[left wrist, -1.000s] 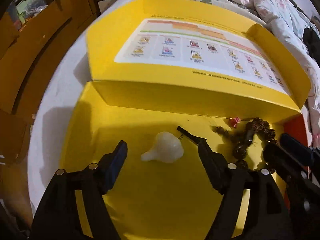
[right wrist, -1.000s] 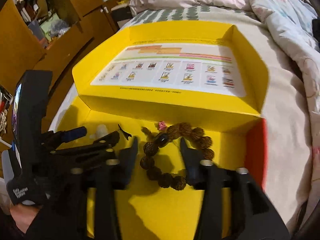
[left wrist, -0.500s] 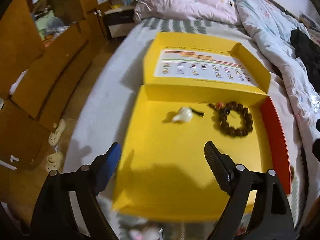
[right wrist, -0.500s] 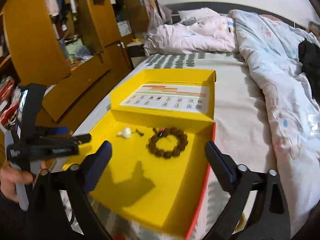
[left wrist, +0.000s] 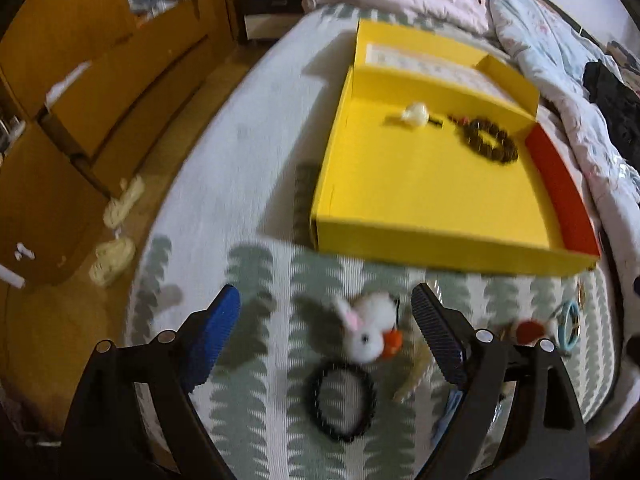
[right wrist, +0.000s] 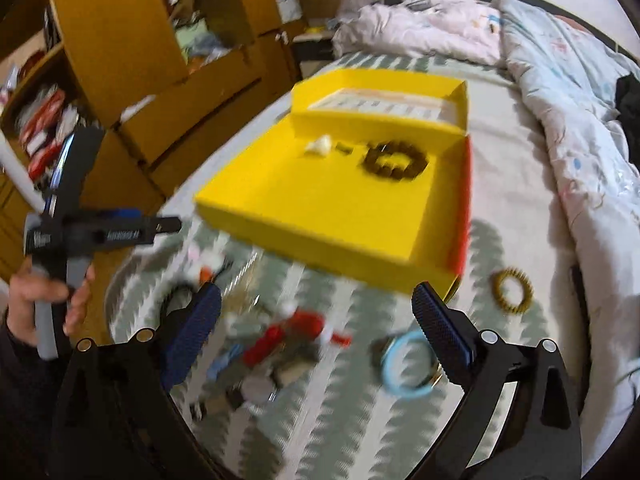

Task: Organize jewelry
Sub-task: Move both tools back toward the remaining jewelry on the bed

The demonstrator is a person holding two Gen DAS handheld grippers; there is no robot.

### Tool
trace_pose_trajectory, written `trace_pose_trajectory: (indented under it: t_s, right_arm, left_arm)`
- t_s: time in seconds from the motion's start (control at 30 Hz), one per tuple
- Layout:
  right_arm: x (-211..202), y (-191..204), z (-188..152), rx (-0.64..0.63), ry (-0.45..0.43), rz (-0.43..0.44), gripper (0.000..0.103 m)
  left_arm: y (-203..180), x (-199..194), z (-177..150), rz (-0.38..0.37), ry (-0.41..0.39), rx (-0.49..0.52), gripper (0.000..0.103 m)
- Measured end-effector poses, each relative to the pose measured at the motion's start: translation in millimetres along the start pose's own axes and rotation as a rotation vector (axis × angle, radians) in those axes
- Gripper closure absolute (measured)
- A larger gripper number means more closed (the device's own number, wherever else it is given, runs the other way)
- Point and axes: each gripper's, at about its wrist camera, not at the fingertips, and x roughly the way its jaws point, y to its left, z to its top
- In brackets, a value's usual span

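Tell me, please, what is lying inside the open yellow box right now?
Inside the yellow box lie a small white shell-like piece, a little dark clip and a brown beaded bracelet, all near its back wall. The rest of its floor is bare; nothing is covered.

The yellow box (left wrist: pixel 420 200) floor lies mostly bare (brown bead bracelet (left wrist: pixel 486 144) at back), its low walls bounding it.

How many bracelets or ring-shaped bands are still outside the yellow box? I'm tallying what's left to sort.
3: a black bracelet by the fluffy rabbit, a blue ring and a gold coil band on the bedspread. The blurred pile may hide more.
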Motion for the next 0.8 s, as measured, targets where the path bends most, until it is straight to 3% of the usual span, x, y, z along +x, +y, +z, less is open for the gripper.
trace_pose_trajectory:
  t_s: [0.27,0.6,0.8]
  right_arm:
    - [33,18,-30,-0.012,0.105,-0.011,0.028]
    - [57,8,-23,0.006,0.133,-0.021,0.037]
    - [79,10,-24,-0.007,0.184,-0.023,0.053]
  left_arm:
    - [-3,29,-16,0.009,0.085,0.021,0.017]
    - [-21,52,-16,-0.023,0.155,0.042,0.017]
    - [-24,68,-18,-0.023,0.199,0.042,0.017]
